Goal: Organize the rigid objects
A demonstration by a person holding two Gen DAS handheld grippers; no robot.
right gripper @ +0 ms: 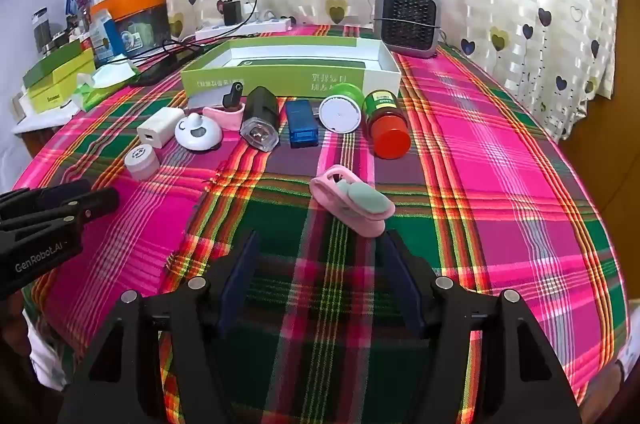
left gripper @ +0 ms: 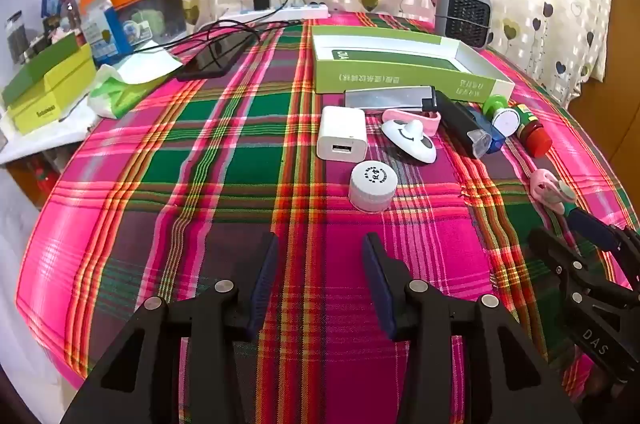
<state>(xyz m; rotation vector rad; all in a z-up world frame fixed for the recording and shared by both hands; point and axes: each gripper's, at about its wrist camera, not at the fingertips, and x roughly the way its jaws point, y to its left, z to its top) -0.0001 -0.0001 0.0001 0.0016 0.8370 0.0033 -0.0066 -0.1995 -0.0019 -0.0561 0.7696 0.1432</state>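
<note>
Sorting has not yet begun as our left view shows it: our left tongs point(left gripper: 320, 244) hang apart and empty over the plaid surface point(left gripper: 160, 224), while the white jar point(left gripper: 373, 186), white charger point(left gripper: 342, 139) and other small pieces lie loose in front of the green box point(left gripper: 404, 80), which looks empty. From our right view, our right tongs point(right gripper: 318, 244) stand apart too, holding nothing, with the pink clip point(right gripper: 352, 200) just ahead of them, the red-capped bottle point(right gripper: 386, 124) and blue stick point(right gripper: 302, 124) still outside the box, and the grey heater point(right gripper: 408, 20) behind it.
</note>
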